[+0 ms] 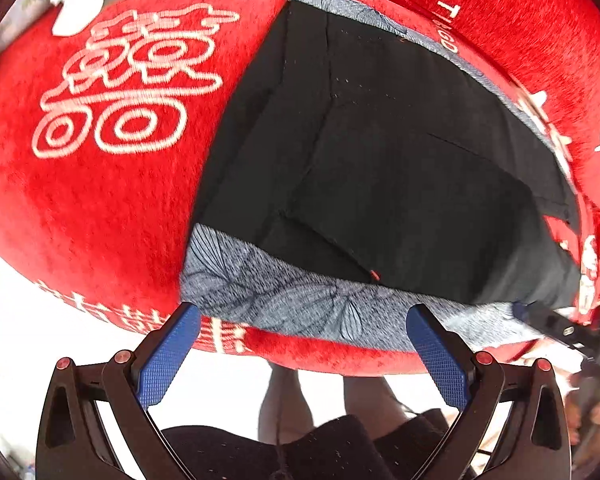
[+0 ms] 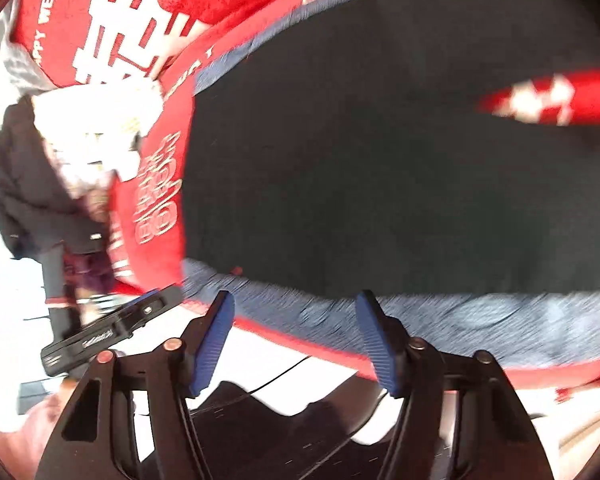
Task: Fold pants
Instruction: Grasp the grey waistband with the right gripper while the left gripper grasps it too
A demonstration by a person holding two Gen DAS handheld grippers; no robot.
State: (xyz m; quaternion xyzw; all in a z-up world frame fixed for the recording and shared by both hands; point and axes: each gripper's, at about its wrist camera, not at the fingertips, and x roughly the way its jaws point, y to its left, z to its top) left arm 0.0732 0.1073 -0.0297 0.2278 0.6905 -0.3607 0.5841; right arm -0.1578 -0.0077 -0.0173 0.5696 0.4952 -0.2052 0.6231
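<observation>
Red plush blanket (image 1: 100,208), grey patterned cloth (image 1: 284,300) on it, black pants (image 1: 400,168) atop

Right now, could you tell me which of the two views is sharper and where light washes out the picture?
Left wrist view: mostly sharp, seams on the black pants readable, floor below the red blanket blown white. Right wrist view: motion-smeared, the grey patterned cloth streaked, left edge overexposed; both bulge like a fisheye.

Black pants (image 2: 380,168): right-wrist view motion-blurred, far end cut off by frame edge, seams unreadable. Grey patterned cloth (image 2: 480,324) underneath: smeared, print illegible. Red blanket (image 1: 100,208) lettering cut off at top edge. Right tongs (image 1: 556,324): only a blurred tip in left-wrist view.
</observation>
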